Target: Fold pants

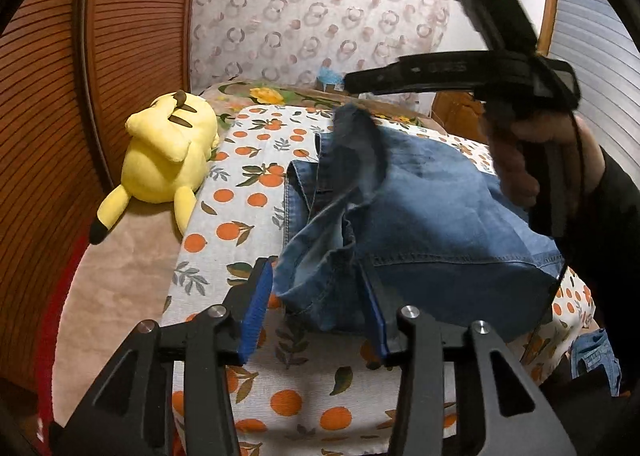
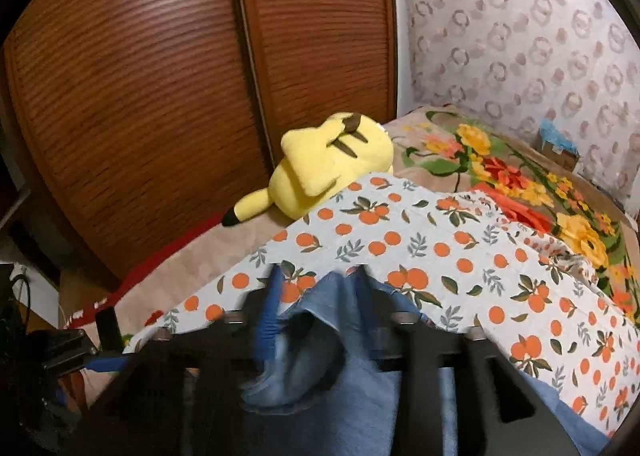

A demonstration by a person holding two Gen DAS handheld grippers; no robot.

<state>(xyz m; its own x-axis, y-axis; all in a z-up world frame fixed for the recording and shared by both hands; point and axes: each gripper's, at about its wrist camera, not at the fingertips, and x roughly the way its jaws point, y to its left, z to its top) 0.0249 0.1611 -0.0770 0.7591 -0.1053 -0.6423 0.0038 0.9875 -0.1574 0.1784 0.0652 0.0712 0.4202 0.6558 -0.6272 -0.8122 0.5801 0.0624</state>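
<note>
One pants (image 1: 432,208), one plush toy (image 1: 168,152)

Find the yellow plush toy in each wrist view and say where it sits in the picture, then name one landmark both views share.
Left wrist view: the yellow plush toy lies at centre left, on the beige blanket beside the orange-print cloth.
Right wrist view: the yellow plush toy lies near the centre, just above the cloth's far edge.
Shared landmark: the brown slatted wardrobe door behind the toy.

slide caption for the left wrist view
Left gripper open around denim pants on orange-print cloth, yellow plush beside.
</note>
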